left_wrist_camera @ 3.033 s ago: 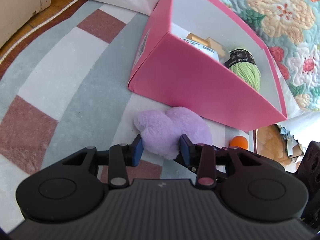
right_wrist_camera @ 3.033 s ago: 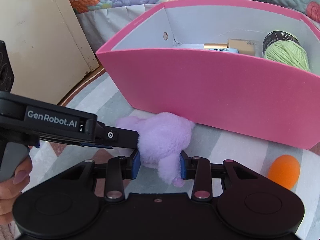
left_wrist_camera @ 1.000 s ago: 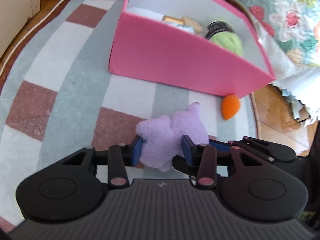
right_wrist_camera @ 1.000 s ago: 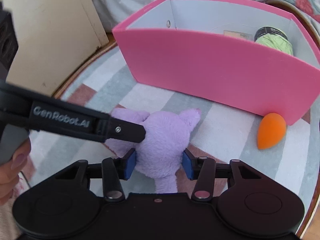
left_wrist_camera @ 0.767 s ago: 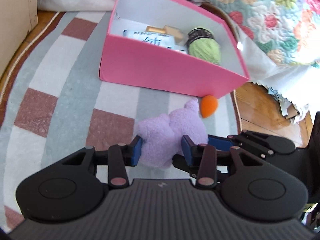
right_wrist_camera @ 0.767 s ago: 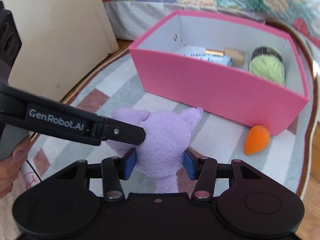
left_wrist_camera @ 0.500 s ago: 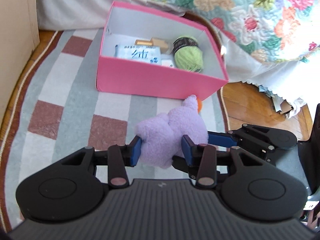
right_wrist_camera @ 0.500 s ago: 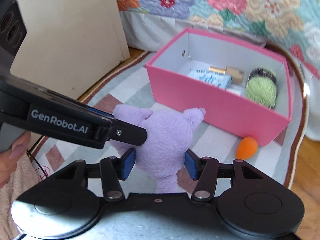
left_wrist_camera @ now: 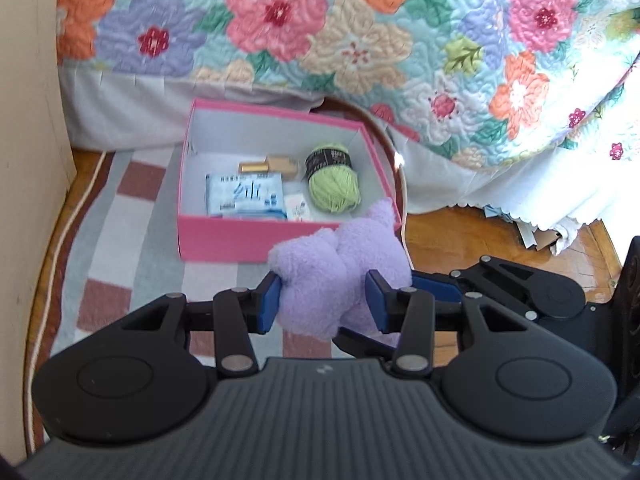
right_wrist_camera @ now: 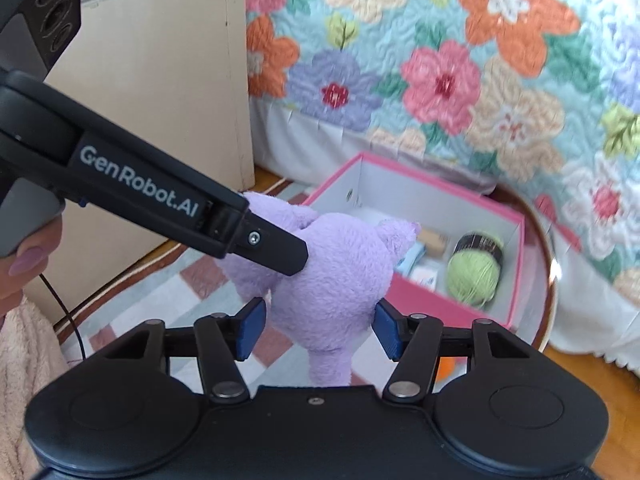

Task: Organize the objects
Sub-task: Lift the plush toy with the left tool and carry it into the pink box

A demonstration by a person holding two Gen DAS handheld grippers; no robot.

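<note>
- Lifted off the rug (left_wrist_camera: 100, 216) now: plush (left_wrist_camera: 332, 276), above box (left_wrist_camera: 224, 242).
- Left gripper (left_wrist_camera: 322, 306) clamping plush, opening slightly.
- Right gripper (right_wrist_camera: 318, 330) opening, pads loosening around plush.

Box (left_wrist_camera: 224, 246) on rug (left_wrist_camera: 120, 216) before bed (left_wrist_camera: 360, 40) — yarn (left_wrist_camera: 332, 184) inside at right, packet (left_wrist_camera: 244, 194) left

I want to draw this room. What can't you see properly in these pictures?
- Purple plush toy: its face, turned away in both views.
- Orange thing: right view, mostly behind the right tongs.
- Packet in the pink box: writing too small.
- Flowered quilt: blurred.
</note>
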